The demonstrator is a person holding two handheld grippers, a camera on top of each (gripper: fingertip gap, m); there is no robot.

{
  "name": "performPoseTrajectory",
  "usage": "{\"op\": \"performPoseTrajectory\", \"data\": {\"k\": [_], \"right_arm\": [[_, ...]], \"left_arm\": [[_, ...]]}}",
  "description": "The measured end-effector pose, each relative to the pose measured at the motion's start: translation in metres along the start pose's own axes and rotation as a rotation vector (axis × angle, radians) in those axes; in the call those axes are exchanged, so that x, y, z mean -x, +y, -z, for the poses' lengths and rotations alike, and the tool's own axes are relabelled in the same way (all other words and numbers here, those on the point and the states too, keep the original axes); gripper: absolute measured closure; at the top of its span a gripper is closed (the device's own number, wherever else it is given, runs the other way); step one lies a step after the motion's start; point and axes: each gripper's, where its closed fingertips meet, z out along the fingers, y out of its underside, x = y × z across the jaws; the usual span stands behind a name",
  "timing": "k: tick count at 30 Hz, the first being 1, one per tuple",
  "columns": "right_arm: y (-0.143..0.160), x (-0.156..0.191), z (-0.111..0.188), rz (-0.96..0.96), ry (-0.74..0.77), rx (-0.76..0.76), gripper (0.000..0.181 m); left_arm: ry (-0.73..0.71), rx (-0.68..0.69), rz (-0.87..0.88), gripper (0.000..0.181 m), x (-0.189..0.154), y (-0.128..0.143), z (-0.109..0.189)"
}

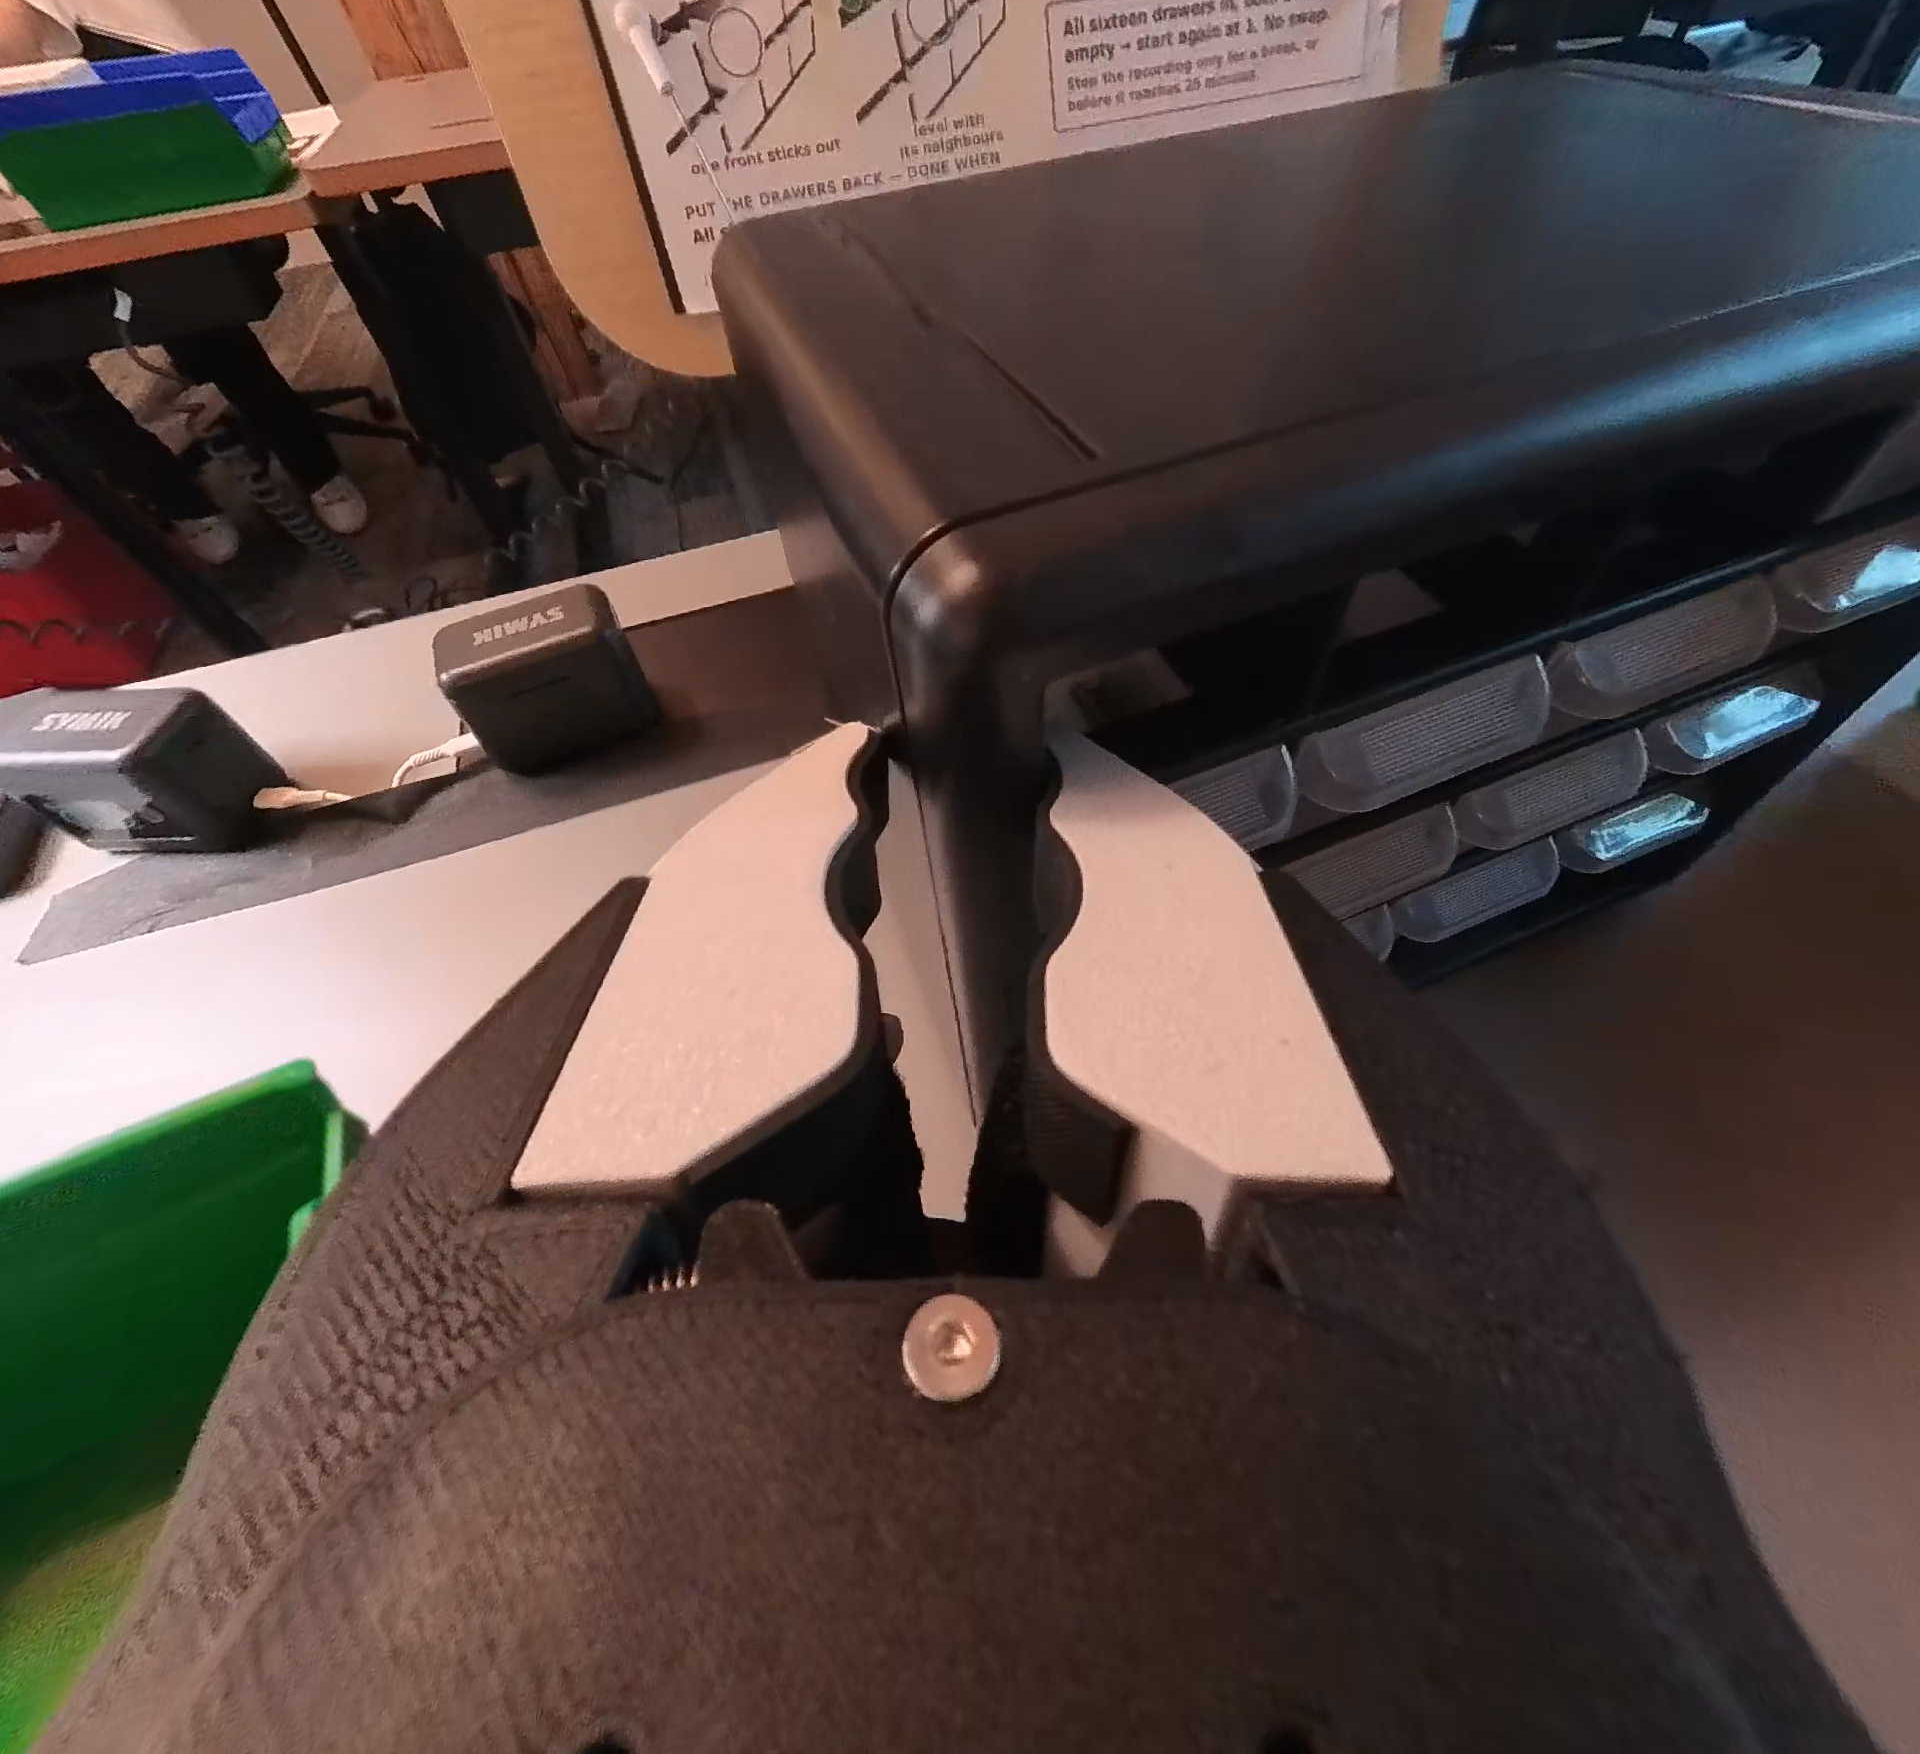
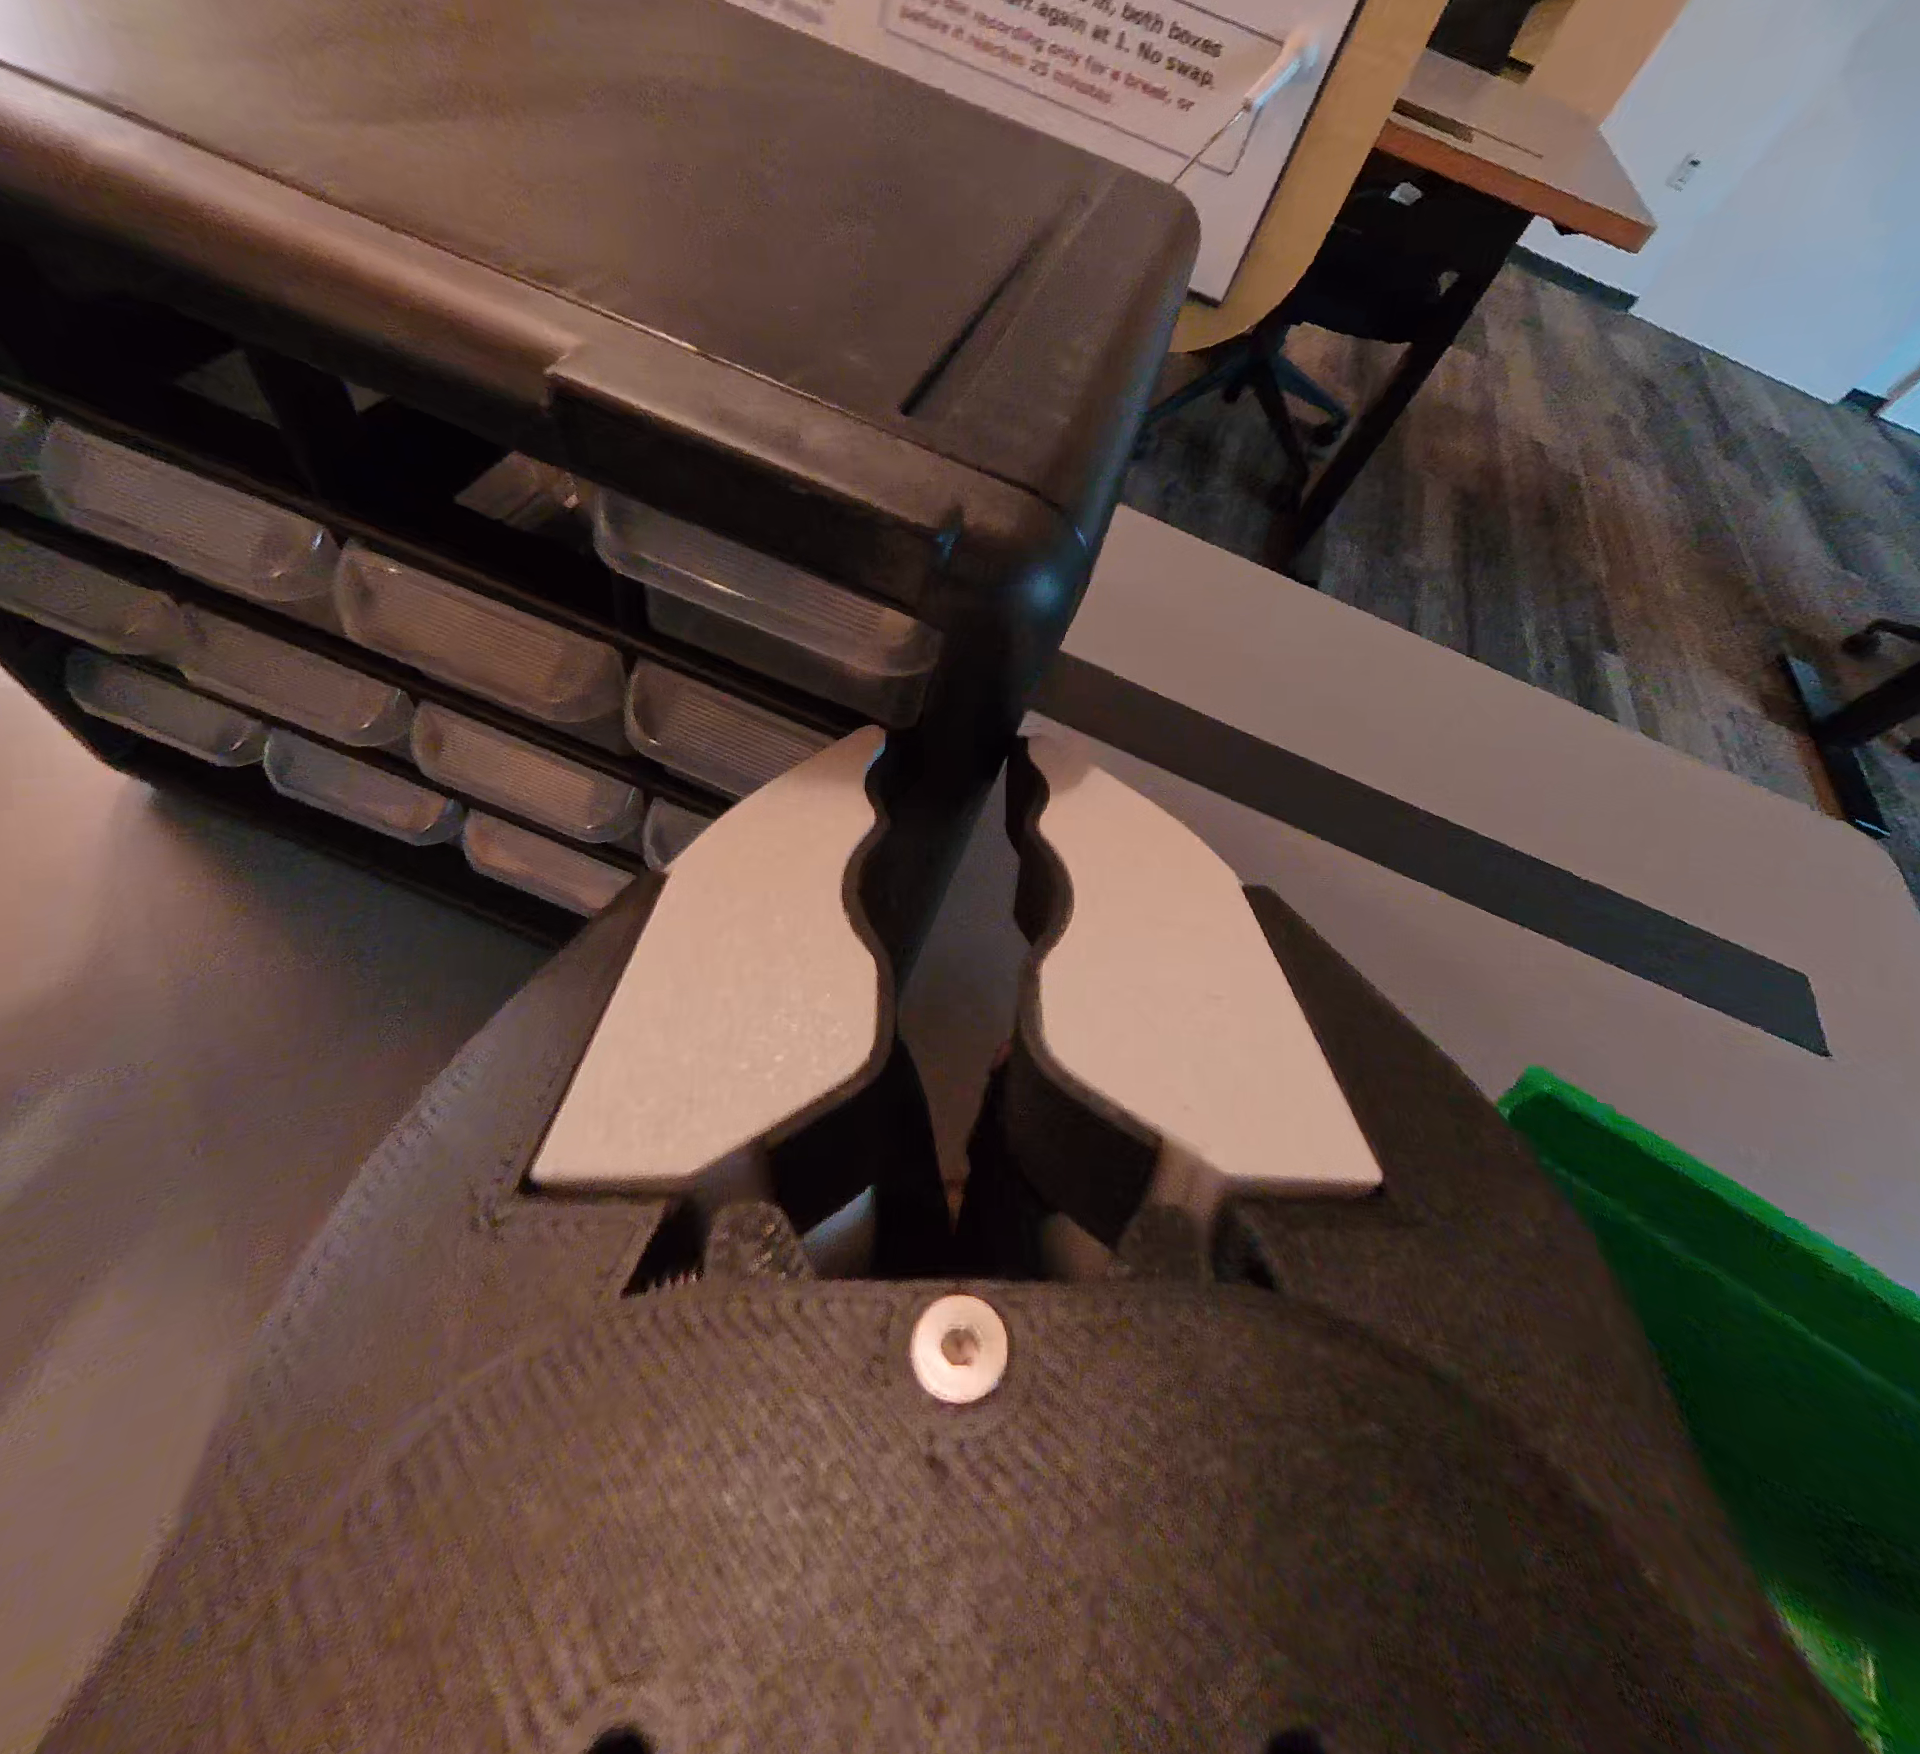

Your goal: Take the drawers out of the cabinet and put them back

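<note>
The black cabinet [image 1: 1351, 374] stands on the grey table, with rows of clear drawers [image 1: 1423, 748] in its front. The left slots of its top row look dark and empty. In the right wrist view the cabinet [image 2: 623, 177] has its top right drawer [image 2: 758, 603] sticking out a little. My left gripper [image 1: 961, 748] is just in front of the cabinet's front left corner, its jaws a narrow gap apart with nothing held. My right gripper [image 2: 951, 748] stands the same way at the front right corner, and the corner post shows through the gap.
A green bin [image 1: 156, 1289] is at my near left and another green bin [image 2: 1714, 1341] at my near right. Two black charger boxes [image 1: 545, 686] and black tape strips [image 2: 1455, 852] lie on the table [image 2: 1351, 665]. An instruction board [image 1: 935, 42] stands behind the cabinet.
</note>
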Motion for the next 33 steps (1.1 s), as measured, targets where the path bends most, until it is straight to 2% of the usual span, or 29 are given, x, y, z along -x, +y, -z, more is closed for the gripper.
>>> {"op": "performPoseTrajectory", "data": {"k": [12, 21, 25, 28, 33], "right_arm": [[0.015, 0.027, 0.056, 0.058, -0.039, -0.025, 0.161], [0.021, 0.040, 0.082, 0.099, -0.040, -0.045, 0.160], [0.019, 0.039, 0.087, 0.083, -0.030, -0.091, 0.156], [0.013, 0.027, 0.106, 0.041, 0.009, -0.162, 0.137], [0.019, 0.018, 0.157, -0.105, -0.037, -0.287, 0.121]], "left_arm": [[0.013, -0.007, -0.016, 0.155, -0.016, 0.015, 0.057], [0.027, -0.014, -0.024, 0.155, -0.021, 0.022, 0.080], [0.092, -0.029, 0.012, 0.151, -0.024, 0.020, 0.088], [0.139, -0.054, 0.040, 0.126, -0.019, 0.010, 0.115], [0.182, -0.059, 0.022, 0.119, 0.013, 0.005, 0.181]]}}
